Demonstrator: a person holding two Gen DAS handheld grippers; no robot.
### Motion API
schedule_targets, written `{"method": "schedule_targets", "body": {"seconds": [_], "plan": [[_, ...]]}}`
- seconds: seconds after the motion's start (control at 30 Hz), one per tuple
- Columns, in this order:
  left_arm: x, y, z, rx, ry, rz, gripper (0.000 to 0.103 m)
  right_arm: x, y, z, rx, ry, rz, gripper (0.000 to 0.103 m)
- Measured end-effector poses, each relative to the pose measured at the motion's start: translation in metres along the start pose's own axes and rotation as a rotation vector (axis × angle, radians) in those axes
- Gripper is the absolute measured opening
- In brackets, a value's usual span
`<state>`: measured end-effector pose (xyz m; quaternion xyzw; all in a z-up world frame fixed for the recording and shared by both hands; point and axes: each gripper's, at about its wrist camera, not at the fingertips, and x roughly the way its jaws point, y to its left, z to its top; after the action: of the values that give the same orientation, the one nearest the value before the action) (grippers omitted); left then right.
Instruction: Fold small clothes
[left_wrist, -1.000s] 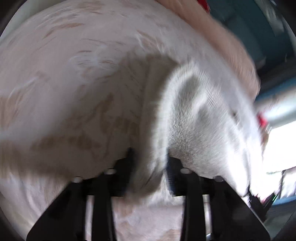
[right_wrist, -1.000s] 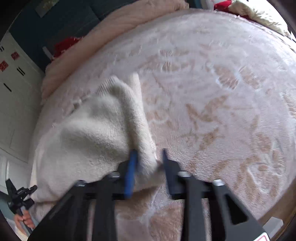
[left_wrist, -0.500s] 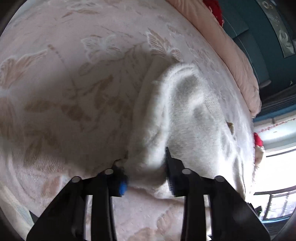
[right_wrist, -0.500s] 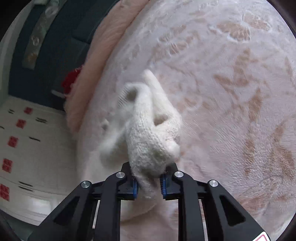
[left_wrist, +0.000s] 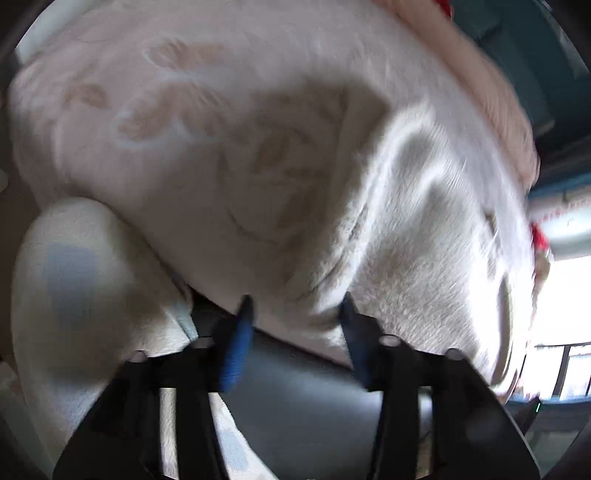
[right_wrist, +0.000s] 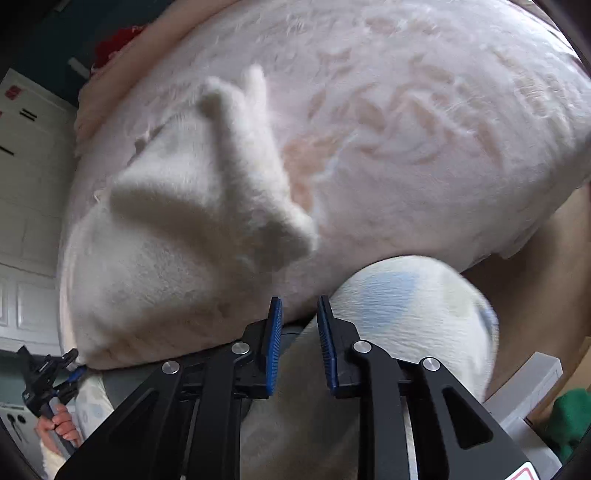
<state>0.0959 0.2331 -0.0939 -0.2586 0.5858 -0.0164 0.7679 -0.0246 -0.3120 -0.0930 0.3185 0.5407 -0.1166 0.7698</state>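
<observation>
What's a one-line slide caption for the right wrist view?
Right gripper, fingers apart and empty, pulled back from the cream knit garment lying rumpled on the pink floral blanket.

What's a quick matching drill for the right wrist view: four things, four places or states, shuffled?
1. white fuzzy garment
2. right gripper
3. red object
4. green cloth

A. jaws apart, holding nothing
B. bottom right corner, off the bed
C. bunched on the pink bedspread
D. top left, beyond the bed's far edge

Pairs: 1-C, 2-A, 3-D, 4-B
</observation>
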Motion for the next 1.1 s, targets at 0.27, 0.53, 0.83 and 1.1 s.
{"method": "schedule_targets", "body": {"seconds": [0.27, 0.53, 0.83, 1.1], "plan": [[-0.033, -0.073, 0.08, 0.142, -0.226, -0.086, 0.093, -0.048, 0.064, 0.089, -0.186, -0.259, 0.015, 0.067], [0.073, -0.105, 0.124, 0.112, -0.073, -0.027, 0.06, 0.064, 0.112, 0.156, -0.221, -0.151, -0.058, 0.062], [0.0, -0.118, 0.124, 0.233, -0.189, -0.128, 0.007, -0.024, 0.128, 0.163, -0.195, -0.331, 0.214, 0.007], [0.098, -0.108, 0.138, 0.196, -0.057, 0.106, 0.011, 0.11, 0.112, 0.201, -0.174, -0.081, -0.059, 0.01]]}}
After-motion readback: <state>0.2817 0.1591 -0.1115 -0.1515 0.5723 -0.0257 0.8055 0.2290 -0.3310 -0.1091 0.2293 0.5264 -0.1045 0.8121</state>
